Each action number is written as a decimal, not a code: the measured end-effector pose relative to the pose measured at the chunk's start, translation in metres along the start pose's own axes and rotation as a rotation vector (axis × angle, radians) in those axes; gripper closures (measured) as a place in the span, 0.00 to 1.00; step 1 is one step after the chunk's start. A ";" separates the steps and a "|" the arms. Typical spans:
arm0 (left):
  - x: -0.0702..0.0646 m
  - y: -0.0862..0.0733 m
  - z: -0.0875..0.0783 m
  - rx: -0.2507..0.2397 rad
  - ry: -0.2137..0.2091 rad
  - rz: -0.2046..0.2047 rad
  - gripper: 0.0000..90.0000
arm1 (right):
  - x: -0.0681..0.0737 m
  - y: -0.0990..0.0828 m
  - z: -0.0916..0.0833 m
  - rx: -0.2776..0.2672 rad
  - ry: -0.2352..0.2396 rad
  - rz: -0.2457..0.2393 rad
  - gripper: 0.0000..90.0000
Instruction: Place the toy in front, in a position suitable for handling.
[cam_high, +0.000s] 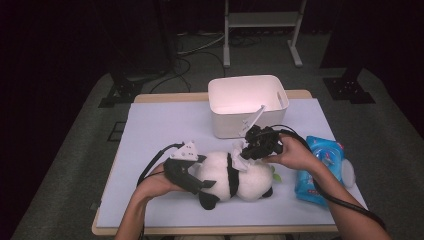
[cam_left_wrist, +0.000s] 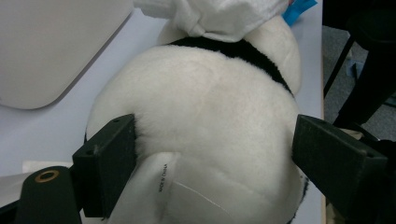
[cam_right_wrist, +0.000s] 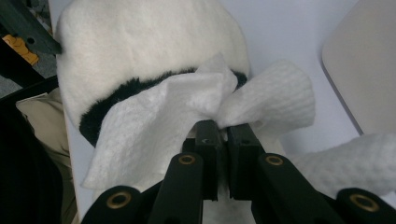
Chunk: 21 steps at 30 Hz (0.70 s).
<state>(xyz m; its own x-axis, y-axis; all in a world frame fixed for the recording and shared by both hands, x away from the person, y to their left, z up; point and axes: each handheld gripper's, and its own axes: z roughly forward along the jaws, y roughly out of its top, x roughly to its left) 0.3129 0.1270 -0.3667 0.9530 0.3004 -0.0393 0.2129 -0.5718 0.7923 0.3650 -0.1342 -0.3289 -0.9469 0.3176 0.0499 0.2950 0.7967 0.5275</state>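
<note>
On the left, the left gripper (cam_high: 192, 172) has its jaws spread wide around the rump of the plush panda (cam_high: 235, 175) — in the left gripper view each pad (cam_left_wrist: 112, 161) presses into the white fur on either side, just above the sewn-in label (cam_left_wrist: 163, 179). The panda lies on its side on the table (cam_high: 160, 130), its long axis running from this gripper across to the other, rump at the left gripper, the black band (cam_left_wrist: 243, 51) and the head end beyond it. Next along, right against the panda's upper side, the right gripper (cam_high: 246, 149) has its jaws pinched tight on a white wipe (cam_right_wrist: 187, 112), the cloth bunched at the tips and draped over the black band. Just behind that gripper stands the white bin (cam_high: 248, 102); I can't make out anything in it. Off to the right gripper's far side — a blue wipes packet (cam_high: 320, 170) lies flat on the table.
</note>
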 end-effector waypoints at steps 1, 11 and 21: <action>0.000 0.001 -0.001 -0.010 -0.008 -0.007 0.16 | 0.001 -0.002 -0.001 -0.007 0.000 -0.004 0.93; 0.002 0.009 -0.004 0.009 -0.004 -0.052 0.10 | 0.013 -0.024 -0.007 -0.070 0.005 -0.001 0.93; 0.003 0.021 0.012 0.081 -0.058 -0.117 0.02 | 0.024 -0.044 -0.013 -0.118 0.017 -0.003 0.94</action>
<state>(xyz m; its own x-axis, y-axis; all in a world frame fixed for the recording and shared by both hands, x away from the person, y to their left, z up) 0.3224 0.1067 -0.3576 0.9310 0.3256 -0.1652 0.3377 -0.5961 0.7284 0.3278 -0.1683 -0.3404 -0.9502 0.3053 0.0623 0.2759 0.7316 0.6234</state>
